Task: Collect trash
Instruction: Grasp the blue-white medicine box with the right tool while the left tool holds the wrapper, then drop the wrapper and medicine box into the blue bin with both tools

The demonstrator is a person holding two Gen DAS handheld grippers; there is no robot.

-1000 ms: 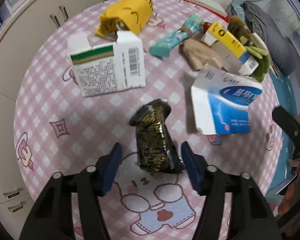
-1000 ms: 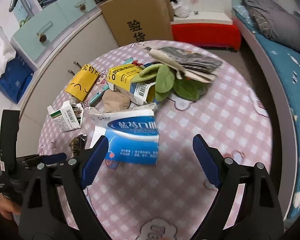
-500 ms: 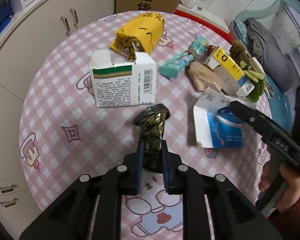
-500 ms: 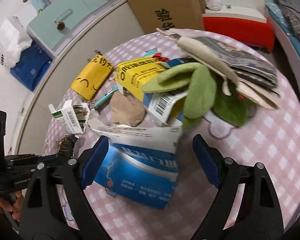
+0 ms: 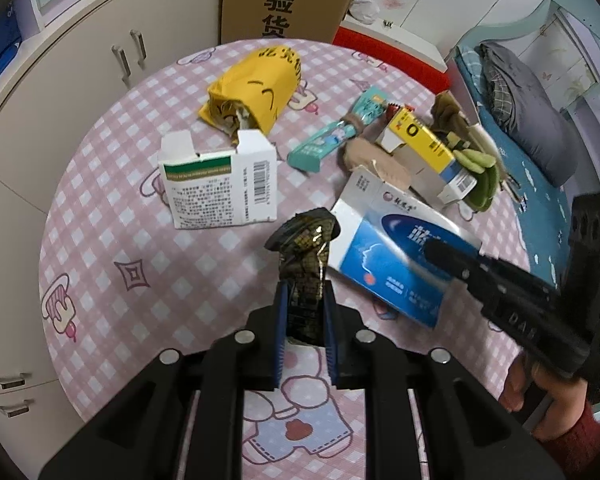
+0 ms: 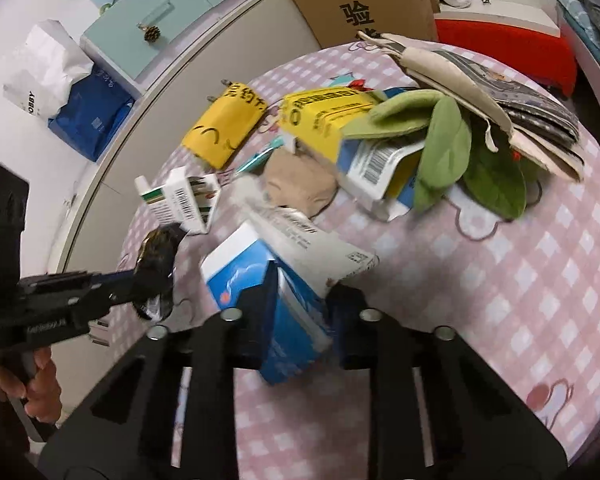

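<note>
Round table (image 5: 100,208) with the pink checked cloth is still pretty loaded: a white and green carton (image 5: 220,188), a yellow bag (image 5: 256,88), a teal wrapper (image 5: 336,138), a yellow-topped box (image 5: 424,142), and some green plush leaves (image 6: 444,152) that probably aren't trash at all.

Two pieces are in hand right now. The blue and white box (image 6: 260,272) is in the right tongs (image 6: 300,308), whose jaws have just been closing and now pinch its near end, flattening it a bit, while the far flap sticks up loose. The smaller one, the black and gold wrapper (image 5: 304,256), sits in the left tongs (image 5: 305,320), nearly shut on its lower end, the rest standing up above the cloth.

For doing this bit well, I'd say lift both straight up and slow. The box is held by one squashed end, so it could swing or slip if tilted. The foil wrapper is slick and crinkly, so keep the squeeze steady. Watch that the two tongs don't bump, they're close together here.
</note>
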